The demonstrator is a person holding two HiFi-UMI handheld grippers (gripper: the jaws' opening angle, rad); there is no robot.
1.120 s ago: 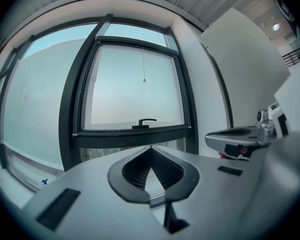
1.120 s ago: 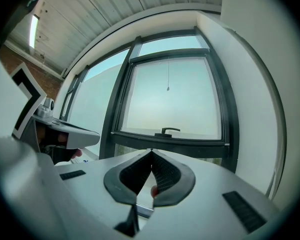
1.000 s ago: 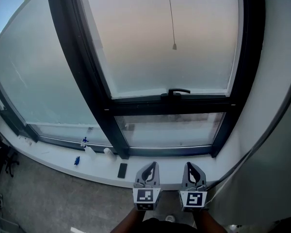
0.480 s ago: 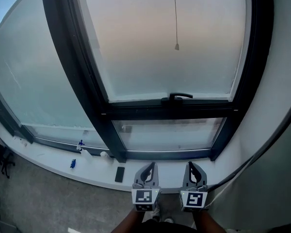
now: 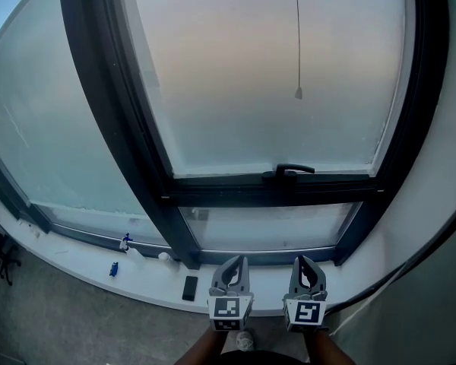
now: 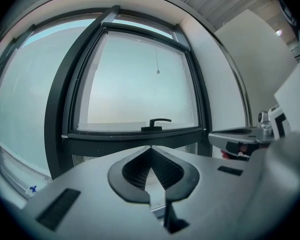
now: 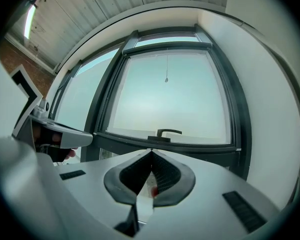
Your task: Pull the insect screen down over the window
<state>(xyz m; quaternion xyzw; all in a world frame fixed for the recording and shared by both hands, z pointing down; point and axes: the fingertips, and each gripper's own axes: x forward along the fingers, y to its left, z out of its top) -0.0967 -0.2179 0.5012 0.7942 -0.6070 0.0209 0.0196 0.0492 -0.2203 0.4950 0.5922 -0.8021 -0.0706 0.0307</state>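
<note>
A thin pull cord ending in a small weight hangs down in front of the frosted pane of the dark-framed window. The screen itself is out of sight above the frame. A black window handle sits on the lower sash bar. My left gripper and right gripper are side by side far below the cord, near the sill, both shut and empty. In the left gripper view the cord weight and the handle lie beyond the closed left gripper. The right gripper view shows the weight above the closed right gripper.
The white sill carries a flat black object and small blue items. A white wall closes off the right side. A larger fixed pane stands to the left.
In the head view the cord, the handle and the window have slid right and slightly down. Both grippers keep their low place and stay shut.
</note>
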